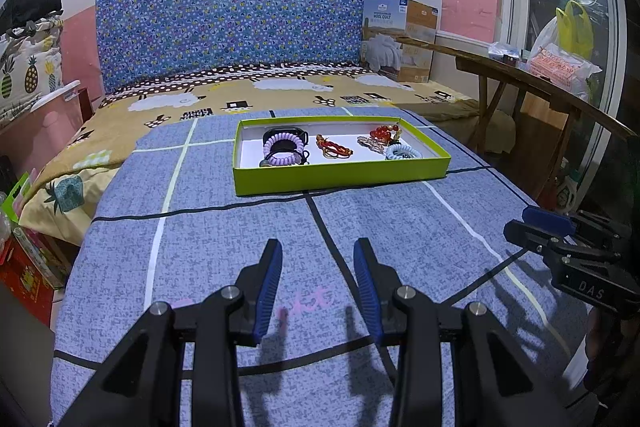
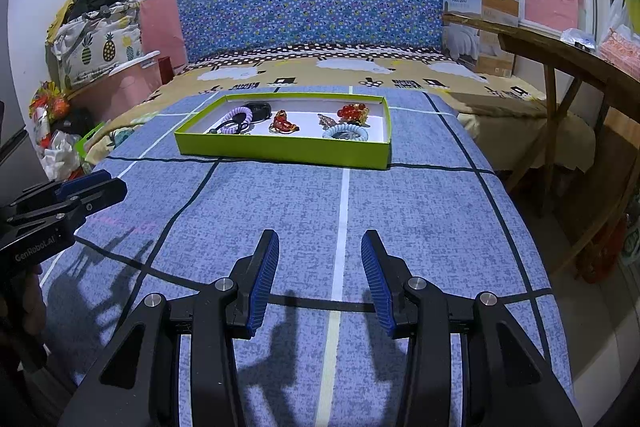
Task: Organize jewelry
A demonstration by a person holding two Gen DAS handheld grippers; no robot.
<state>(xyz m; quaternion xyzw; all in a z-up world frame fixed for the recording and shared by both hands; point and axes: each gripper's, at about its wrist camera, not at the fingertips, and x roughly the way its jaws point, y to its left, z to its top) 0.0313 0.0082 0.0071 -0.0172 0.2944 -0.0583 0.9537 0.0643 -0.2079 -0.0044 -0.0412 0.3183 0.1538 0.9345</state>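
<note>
A shallow green box (image 1: 340,177) (image 2: 280,149) with a white floor lies on the blue checked bedspread (image 1: 224,227), well ahead of both grippers. Inside it lie a purple coil hair tie (image 1: 282,148) (image 2: 239,117) over a black band, a red and gold cord piece (image 1: 332,146) (image 2: 284,123), a red bead bracelet (image 1: 385,134) (image 2: 354,111) and a pale blue coil tie (image 1: 403,151) (image 2: 345,133). My left gripper (image 1: 318,247) hangs open and empty over the spread. My right gripper (image 2: 320,239) is likewise open and empty, to the left one's right.
A blue patterned headboard (image 1: 240,15) stands behind the bed. A quilt carton (image 1: 396,39) rests at the back right. A wooden bench (image 1: 532,83) with plastic bags runs along the right side. Bags and boxes crowd the floor at the left (image 2: 60,139).
</note>
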